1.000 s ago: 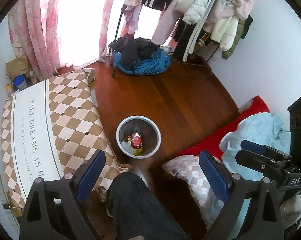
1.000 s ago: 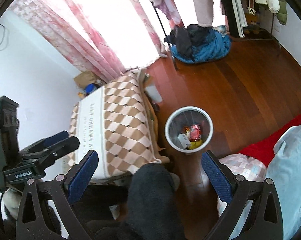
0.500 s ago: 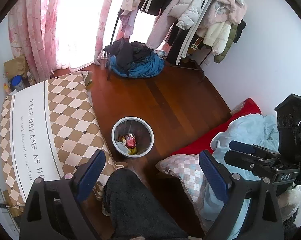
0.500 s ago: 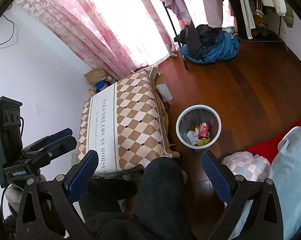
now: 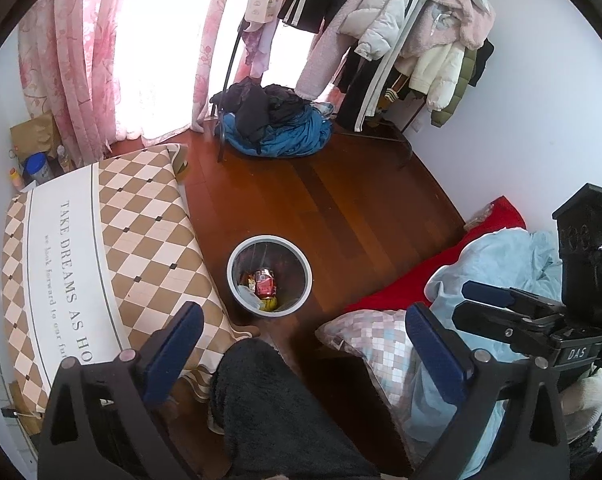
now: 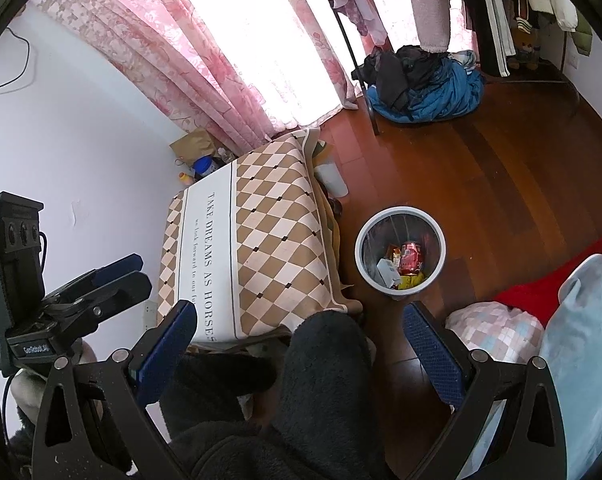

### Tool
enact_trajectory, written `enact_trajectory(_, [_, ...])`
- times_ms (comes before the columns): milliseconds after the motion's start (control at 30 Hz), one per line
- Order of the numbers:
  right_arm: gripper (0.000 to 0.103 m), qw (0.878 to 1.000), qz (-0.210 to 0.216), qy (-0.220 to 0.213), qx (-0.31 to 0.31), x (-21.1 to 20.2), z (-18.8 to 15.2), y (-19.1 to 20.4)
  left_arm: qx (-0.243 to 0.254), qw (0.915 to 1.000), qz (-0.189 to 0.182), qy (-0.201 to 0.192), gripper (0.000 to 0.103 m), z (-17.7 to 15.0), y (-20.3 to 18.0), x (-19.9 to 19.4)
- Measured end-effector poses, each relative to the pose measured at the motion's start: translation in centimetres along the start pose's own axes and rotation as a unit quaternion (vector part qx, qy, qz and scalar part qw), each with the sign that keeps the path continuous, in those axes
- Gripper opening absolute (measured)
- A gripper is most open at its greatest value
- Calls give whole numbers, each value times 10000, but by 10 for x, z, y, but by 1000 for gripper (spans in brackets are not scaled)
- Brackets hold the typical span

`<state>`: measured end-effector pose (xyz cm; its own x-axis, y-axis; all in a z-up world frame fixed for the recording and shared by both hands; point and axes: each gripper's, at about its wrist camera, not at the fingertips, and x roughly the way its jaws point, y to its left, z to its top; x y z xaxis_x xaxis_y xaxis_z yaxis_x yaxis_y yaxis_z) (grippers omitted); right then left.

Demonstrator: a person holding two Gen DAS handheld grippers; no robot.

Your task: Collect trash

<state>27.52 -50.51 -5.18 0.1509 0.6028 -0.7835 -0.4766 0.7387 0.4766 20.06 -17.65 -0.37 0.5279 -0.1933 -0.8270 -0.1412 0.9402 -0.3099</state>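
The round grey plastic wastebasket [image 5: 269,275] stood on the brown wooden floor [image 5: 341,200] at mid-frame, holding red and yellow wrappers [image 5: 264,283], beside the checkered-cloth counter [image 5: 141,232]. The left claw [image 5: 303,332] was spreading its jaws with nothing between them; the right claw [image 6: 299,330] gaped wide and empty.

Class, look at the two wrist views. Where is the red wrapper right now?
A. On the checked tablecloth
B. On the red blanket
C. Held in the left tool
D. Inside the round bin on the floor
D: the red wrapper lies inside the bin with other litter, and both tools are open with nothing between their fingers.
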Motion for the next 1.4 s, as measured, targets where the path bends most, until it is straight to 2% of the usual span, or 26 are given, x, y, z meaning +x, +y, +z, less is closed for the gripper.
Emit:
enact_trajectory(633, [103, 10000, -26, 36, -20, -4, 3, -5, 89, 9999, -86, 20, 103, 4, -8, 5])
enact_trajectory(1033, [103, 9992, -366, -27, -148, -17, 8, -21, 118, 9999, -12, 18, 103, 3, -6, 6])
enact_trajectory(1400, [103, 9987, -441, -25, -249, -20, 7, -22, 153, 9999, -33, 25, 103, 1, -5, 7])
